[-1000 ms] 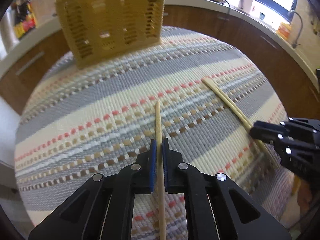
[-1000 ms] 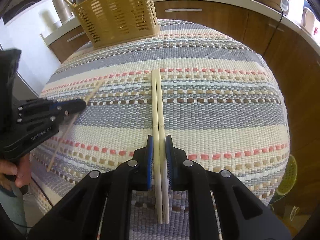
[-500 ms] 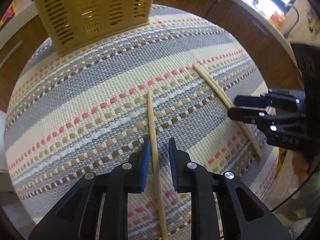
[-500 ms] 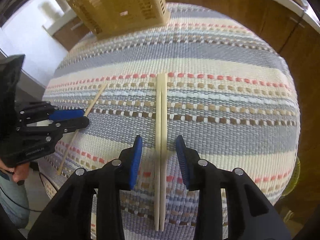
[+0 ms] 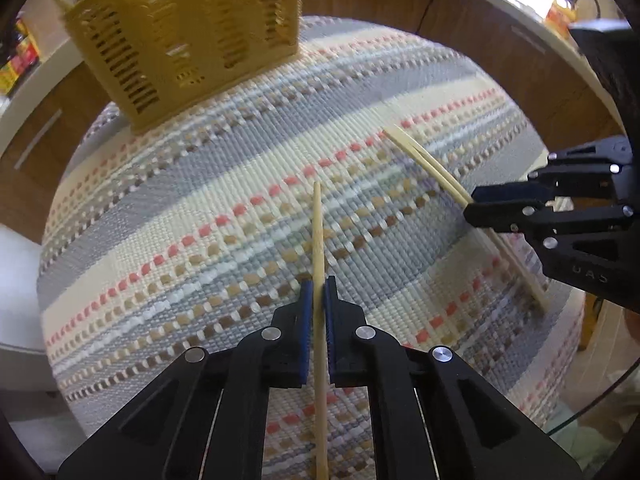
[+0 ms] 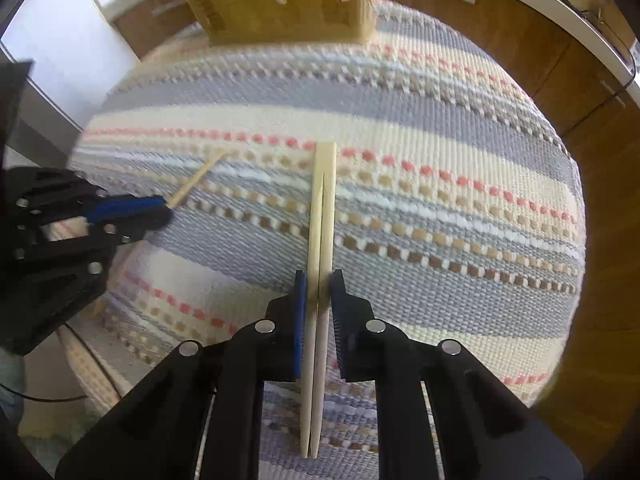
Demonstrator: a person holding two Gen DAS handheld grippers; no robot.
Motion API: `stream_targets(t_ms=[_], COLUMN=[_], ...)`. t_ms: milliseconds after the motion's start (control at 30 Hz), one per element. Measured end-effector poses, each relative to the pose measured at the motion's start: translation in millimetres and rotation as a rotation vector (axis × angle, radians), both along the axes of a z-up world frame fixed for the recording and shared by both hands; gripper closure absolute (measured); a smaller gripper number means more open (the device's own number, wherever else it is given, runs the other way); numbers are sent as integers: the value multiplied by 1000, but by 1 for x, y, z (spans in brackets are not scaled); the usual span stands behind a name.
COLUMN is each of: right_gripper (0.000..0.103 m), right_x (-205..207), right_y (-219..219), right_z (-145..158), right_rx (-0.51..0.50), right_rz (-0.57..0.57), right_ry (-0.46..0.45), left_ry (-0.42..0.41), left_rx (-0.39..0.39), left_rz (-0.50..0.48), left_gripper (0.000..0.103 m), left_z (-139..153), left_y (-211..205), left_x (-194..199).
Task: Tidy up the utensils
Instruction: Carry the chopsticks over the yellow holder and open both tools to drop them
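Striped woven cloth (image 5: pixel 168 216) covers the table, with wooden kitchen cabinets curving behind it and the yellow slotted basket (image 5: pixel 188 28) standing at its far edge. Your left gripper (image 5: pixel 316 296) is pinched closed on a single thin stick (image 5: pixel 318 240), whose long axis runs straight out along the fingers and aims just right of the basket. Your right gripper (image 6: pixel 318 292) is clamped on the pale pair of chopsticks (image 6: pixel 323 208), lying side by side and touching, their squared ends pointing forward at the basket directly ahead in that view. Both loads appear to sit low over the cloth. The basket is well beyond both tips, and I cannot say which hand is nearer; you likely need to tip each load upright before dropping it in.
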State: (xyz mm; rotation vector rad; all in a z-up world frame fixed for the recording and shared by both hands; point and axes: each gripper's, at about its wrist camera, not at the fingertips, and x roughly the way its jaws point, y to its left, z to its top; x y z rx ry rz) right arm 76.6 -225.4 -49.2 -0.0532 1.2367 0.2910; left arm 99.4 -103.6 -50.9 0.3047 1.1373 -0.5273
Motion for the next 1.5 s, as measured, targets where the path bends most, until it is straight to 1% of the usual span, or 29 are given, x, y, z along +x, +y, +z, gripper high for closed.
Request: stream_targets(t_ms=[33,167,233,300,433,500,533,600,633,700,733,800,833,900,967,1000,1067,1133,1233,1300,1367,1500], right_gripper=[93,93,93,93,93,93,93,93,93,93,93,93,93,93,93,93,93,93,93,93,93,93], right_x=[-1,0,0,0,3,11,18,27,33,44,51,64,72,77,84,86,91,97,110,121,129,150], right_y=[-1,-4,-6,-6,-12,-18,-21,-22,-23,-23,-23,-25,-25,-27,-26,-25,-19,-17,-13,-11,-11,-18], right_z=[6,38,62,83,126,150,160,181,191,206,213,222,226,234,237,237,236,232,223,216,207,189], right_rx=[15,86,126,155,220,252,264,283,292,309,319,337,338,336,331,318,279,260,251,252,262,308], right_rz=[0,7,12,11,7,2,0,-10,-13,-26,-36,-48,-57,-70,-85,-106,-127,-145,-159,-157,-165,-192], right_ry=[-24,-115,-196,-272,-415,-491,-515,-598,-633,-679,-701,-747,-783,-839,-910,-957,-1023,-1064,-1084,-1075,-1067,-1021], left_ry=[-17,-91,-144,-214,-354,-413,-462,-531,-560,-615,-636,-688,-713,-765,-814,-832,-866,-907,-939,-960,-956,-937], left_rx=[-35,-114,-161,-226,-326,-361,-390,-433,-452,-487,-505,-544,-551,-581,-640,-657,-669,-686,-697,-695,-690,-680], left_rz=[3,24,42,58,77,82,89,100,104,126,135,152,164,180,188,204,230,270,320,352,364,394], left_gripper=[99,99,99,99,99,99,99,99,99,99,99,99,99,99,99,99,99,99,99,99,99,99], left_z=[6,36,57,84,137,158,174,196,208,223,231,241,245,247,247,246,243,238,229,221,214,197], left_y=[3,14,20,29,44,50,54,54,54,59,60,67,68,70,75,79,84,89,95,99,102,108], left_x=[0,4,7,12,22,25,30,38,32,45,44,55,52,58,66,72,81,89,101,108,116,133])
